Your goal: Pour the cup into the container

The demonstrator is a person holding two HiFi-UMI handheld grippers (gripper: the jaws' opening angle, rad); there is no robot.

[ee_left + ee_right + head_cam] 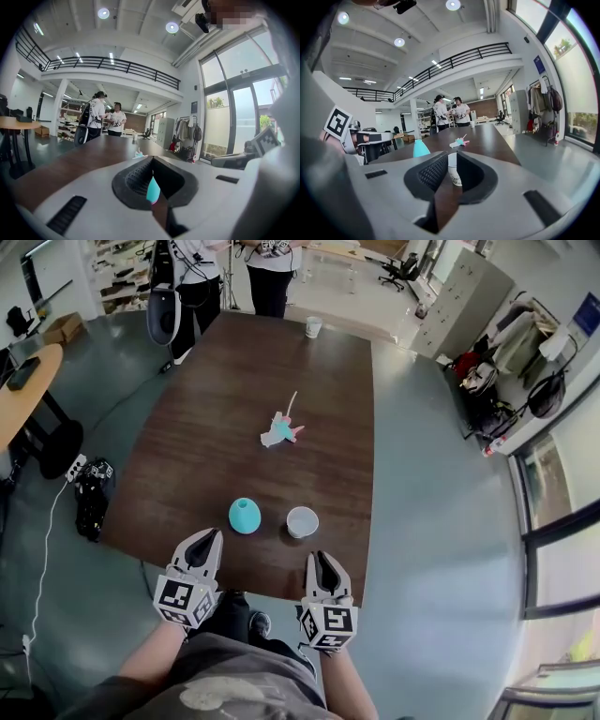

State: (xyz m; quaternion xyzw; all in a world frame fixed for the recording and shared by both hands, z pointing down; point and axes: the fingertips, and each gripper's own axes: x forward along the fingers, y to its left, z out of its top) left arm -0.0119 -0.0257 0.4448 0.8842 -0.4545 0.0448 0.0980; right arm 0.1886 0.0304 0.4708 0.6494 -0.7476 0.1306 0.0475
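Both jaws closed, empty: cup (302,521) ahead of right gripper (320,560), container (245,515) ahead of left gripper (213,537).

Two ppl (271,282) at far end cut off up top; mid-table clutter (281,431) unidentifiable.

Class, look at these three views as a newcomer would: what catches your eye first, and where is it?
A long dark wooden table fills the head view, with a teal container and a white cup side by side close to its near edge. Just in front of them, the left gripper and right gripper point at the pair, holding nothing. A small pink-and-teal object lies mid-table.
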